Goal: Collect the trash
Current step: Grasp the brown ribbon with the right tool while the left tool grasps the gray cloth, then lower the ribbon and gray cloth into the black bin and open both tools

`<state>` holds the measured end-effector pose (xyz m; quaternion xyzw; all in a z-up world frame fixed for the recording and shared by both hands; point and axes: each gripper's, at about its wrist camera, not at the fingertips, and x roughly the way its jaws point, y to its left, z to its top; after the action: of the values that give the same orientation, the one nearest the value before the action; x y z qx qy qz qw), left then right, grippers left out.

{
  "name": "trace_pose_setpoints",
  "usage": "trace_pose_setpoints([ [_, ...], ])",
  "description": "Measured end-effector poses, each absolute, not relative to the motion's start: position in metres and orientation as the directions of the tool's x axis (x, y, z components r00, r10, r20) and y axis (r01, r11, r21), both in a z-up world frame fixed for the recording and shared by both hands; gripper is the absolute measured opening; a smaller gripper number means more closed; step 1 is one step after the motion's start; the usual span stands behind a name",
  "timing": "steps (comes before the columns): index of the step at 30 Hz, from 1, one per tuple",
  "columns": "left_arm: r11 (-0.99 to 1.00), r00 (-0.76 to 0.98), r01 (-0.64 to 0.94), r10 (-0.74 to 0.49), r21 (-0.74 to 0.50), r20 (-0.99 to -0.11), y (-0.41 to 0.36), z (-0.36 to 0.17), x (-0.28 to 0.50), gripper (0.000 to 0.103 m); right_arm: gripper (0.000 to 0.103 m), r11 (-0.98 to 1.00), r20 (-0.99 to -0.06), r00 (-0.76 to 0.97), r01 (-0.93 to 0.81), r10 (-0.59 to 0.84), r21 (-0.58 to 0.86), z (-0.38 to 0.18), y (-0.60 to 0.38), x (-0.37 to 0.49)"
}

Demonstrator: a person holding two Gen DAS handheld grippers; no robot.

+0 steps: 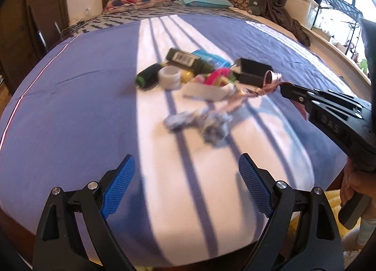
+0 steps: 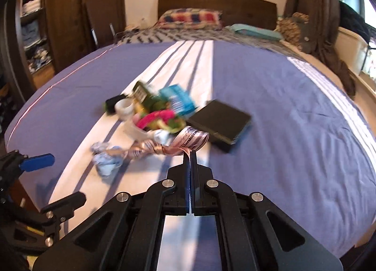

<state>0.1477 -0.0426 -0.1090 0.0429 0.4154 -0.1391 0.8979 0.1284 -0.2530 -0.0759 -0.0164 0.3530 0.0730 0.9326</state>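
Right claw [image 2: 189, 153] is clamped on one end of a pink ribbon [image 2: 188, 140], its twisted tail trailing over the bed [image 2: 293, 129] toward crumpled paper [image 2: 107, 162]. Left claw [image 1: 185, 186] hangs spread apart nearby, probably ready for another piece.

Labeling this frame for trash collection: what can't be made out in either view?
- Printed text on the shiny pink ribbon pinched by the right gripper: motion blur, right wrist view.
- Contents of the colourful trash pile: blurred, overlapping, both views.
- Open left gripper: base cut off by bottom edge, left wrist view.
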Motion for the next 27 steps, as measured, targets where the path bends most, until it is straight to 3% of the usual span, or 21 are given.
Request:
trace_pose_setpoints([
  [9,0.947,0.582,0.317,-0.236,-0.051,-0.778,-0.073,-0.118,0.183,0.043,0.001,0.989,-0.656,0.743,-0.144,0.130,0.033,-0.073,-0.272,0.127],
  [11,0.947,0.569,0.317,-0.236,-0.054,-0.788,-0.075,-0.122,0.190,0.026,0.001,0.988,-0.655,0.743,-0.152,0.139,0.038,-0.073,-0.272,0.126],
  [27,0.949,0.704,0.314,-0.232,0.001,-0.672,-0.055,-0.055,0.115,0.021,0.001,0.978,-0.570,0.798,-0.206,0.194,0.045,-0.028,-0.254,0.075],
])
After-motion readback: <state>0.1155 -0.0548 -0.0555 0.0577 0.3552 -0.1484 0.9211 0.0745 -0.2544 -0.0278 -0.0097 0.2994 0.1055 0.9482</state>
